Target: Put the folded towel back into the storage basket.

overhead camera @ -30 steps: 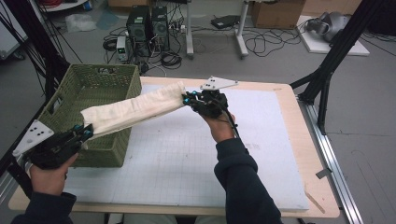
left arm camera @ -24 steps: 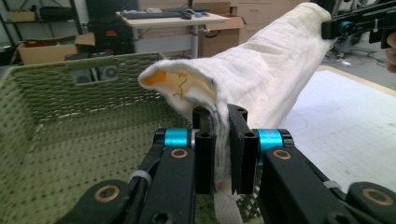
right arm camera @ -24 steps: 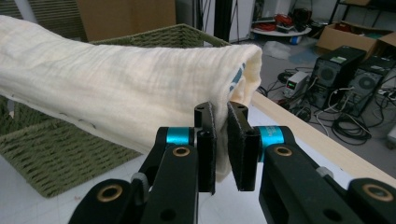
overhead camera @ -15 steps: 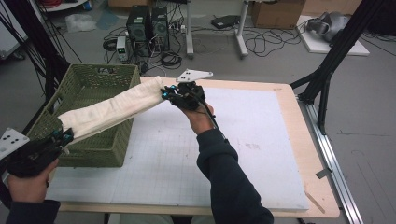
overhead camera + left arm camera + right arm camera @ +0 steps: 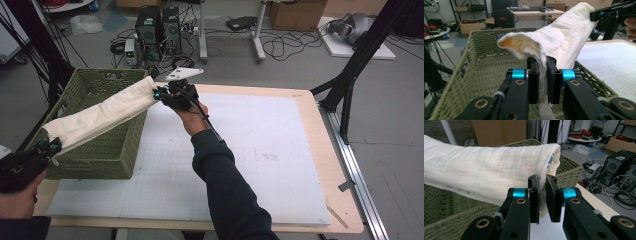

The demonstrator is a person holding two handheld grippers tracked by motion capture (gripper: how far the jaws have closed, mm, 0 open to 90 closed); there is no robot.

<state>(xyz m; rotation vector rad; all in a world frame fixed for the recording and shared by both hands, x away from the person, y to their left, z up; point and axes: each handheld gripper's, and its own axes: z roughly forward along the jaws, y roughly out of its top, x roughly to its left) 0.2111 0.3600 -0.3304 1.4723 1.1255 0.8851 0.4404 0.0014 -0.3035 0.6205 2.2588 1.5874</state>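
A folded cream cloth [image 5: 100, 114] stretches in the air over the green woven basket [image 5: 107, 150] at the table's left. My left gripper [image 5: 49, 147] is shut on the cloth's near end, below the basket's front left corner. My right gripper [image 5: 159, 93] is shut on the far end, above the basket's right rim. In the left gripper view the cloth [image 5: 559, 40] runs away from my jaws toward the right gripper [image 5: 610, 13]. In the right gripper view the cloth [image 5: 486, 175] spans left over the basket [image 5: 446, 220], pinched in my gripper [image 5: 542, 192].
The white gridded mat [image 5: 260, 150] covers the wooden table [image 5: 320, 150] to the right of the basket. Computers, cables and boxes lie on the floor beyond the far edge. A black frame leg [image 5: 350, 85] stands at the right.
Both grippers have carried the cloth leftward. The right one moved from above the mat to the basket's right rim, and the left one dropped back toward the front left corner.
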